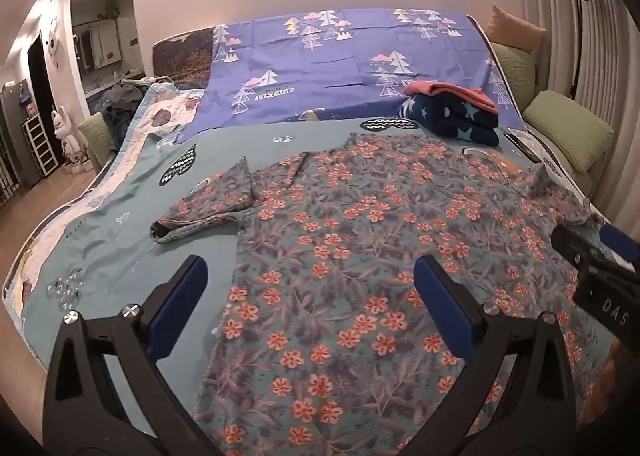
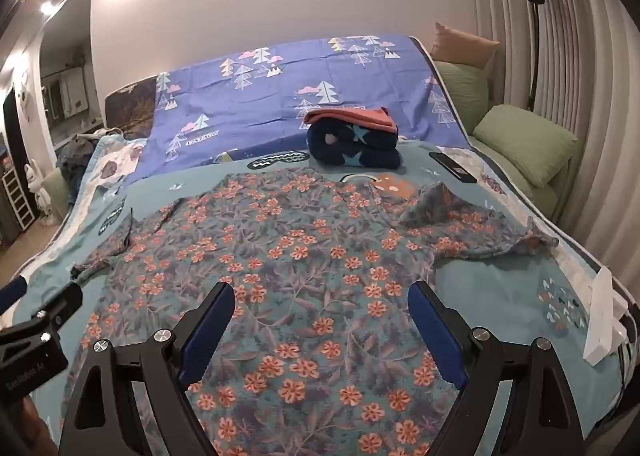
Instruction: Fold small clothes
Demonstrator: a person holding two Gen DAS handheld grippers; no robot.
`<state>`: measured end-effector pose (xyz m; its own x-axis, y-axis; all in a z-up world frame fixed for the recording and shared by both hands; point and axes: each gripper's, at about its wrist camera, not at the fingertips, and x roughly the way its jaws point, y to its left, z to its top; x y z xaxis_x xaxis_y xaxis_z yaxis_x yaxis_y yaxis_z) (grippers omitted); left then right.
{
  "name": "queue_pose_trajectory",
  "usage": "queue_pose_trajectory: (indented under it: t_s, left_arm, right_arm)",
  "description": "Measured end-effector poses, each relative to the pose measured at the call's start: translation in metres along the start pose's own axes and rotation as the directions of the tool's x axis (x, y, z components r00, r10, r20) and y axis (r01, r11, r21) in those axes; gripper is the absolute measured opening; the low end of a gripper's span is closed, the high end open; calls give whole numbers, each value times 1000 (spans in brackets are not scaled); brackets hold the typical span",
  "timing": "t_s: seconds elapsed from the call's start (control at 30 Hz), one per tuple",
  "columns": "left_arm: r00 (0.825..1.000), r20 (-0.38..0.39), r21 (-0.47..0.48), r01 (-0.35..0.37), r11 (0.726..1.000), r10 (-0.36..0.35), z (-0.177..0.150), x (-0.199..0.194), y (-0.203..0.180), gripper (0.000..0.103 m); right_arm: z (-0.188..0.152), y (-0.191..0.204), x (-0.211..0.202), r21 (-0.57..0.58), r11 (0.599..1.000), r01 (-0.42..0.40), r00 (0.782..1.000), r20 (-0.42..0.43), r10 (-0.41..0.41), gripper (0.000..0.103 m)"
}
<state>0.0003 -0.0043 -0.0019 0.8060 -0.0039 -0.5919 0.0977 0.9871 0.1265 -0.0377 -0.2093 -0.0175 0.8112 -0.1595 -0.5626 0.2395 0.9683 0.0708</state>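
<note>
A teal shirt with orange flowers [image 1: 360, 224] [image 2: 288, 256] lies spread flat on the bed, sleeves out to both sides. The left sleeve [image 1: 204, 208] is partly folded over itself; the right sleeve [image 2: 480, 224] reaches toward the bed's edge. My left gripper [image 1: 308, 276] hovers open over the shirt's lower left edge, nothing between its blue pads. My right gripper [image 2: 320, 304] is open above the shirt's lower middle, also holding nothing. Each gripper shows at the edge of the other's view, the right gripper [image 1: 600, 256] and the left gripper [image 2: 40, 312].
A stack of folded clothes, dark blue with stars [image 1: 452, 116] [image 2: 356, 144] under a pink piece, sits at the far side. A black phone [image 2: 452, 167] lies by it. A white box [image 2: 604, 320] rests at the right edge. Green cushions [image 2: 528, 144] line the right.
</note>
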Motion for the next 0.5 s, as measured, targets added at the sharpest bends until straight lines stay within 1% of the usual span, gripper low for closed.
queue_pose_trajectory:
  t_s: [0.03, 0.07, 0.1, 0.13, 0.17, 0.2, 0.27, 0.33, 0.43, 0.5]
  left_arm:
    - [999, 36, 6, -9, 1000, 8, -3, -7, -4, 102]
    - [999, 30, 14, -11, 1000, 10, -3, -9, -9, 102]
    - [1000, 28, 3, 3, 1000, -3, -5, -9, -10, 102]
    - [999, 21, -10, 24, 1000, -24, -6, -9, -12, 102]
    - [998, 7, -48, 57, 997, -57, -8, -2, -7, 102]
    - [998, 3, -60, 67, 996, -67, -9, -1, -8, 102]
    - [997, -4, -84, 78, 993, -79, -10, 5, -9, 102]
    - [997, -13, -83, 79, 993, -81, -11, 8, -10, 102]
    - [995, -31, -82, 94, 992, -97, -13, 14, -13, 102]
    - [994, -40, -84, 103, 991, -106, -14, 15, -13, 102]
  right_arm:
    - [0, -1, 0, 0, 1000, 0, 1000, 0, 0, 90]
    - [0, -2, 0, 0, 1000, 2, 1000, 1, -2, 90]
    - [0, -2, 0, 1, 1000, 6, 1000, 1, -6, 90]
    - [-1, -3, 0, 0, 1000, 11, 1000, 2, -11, 90]
    - [-1, -4, -1, -1, 1000, 18, 1000, 2, -18, 91]
    - [-1, -3, -1, 0, 1000, 11, 1000, 4, -11, 90]
    - [-2, -2, 5, -1, 1000, -5, 1000, -3, 5, 90]
    - [-2, -6, 8, 14, 999, -33, 999, -11, 33, 91]
    - [-3, -7, 9, 7, 1000, -25, 999, -22, 25, 91]
    - [-5, -7, 11, 1, 999, -47, 998, -39, 47, 91]
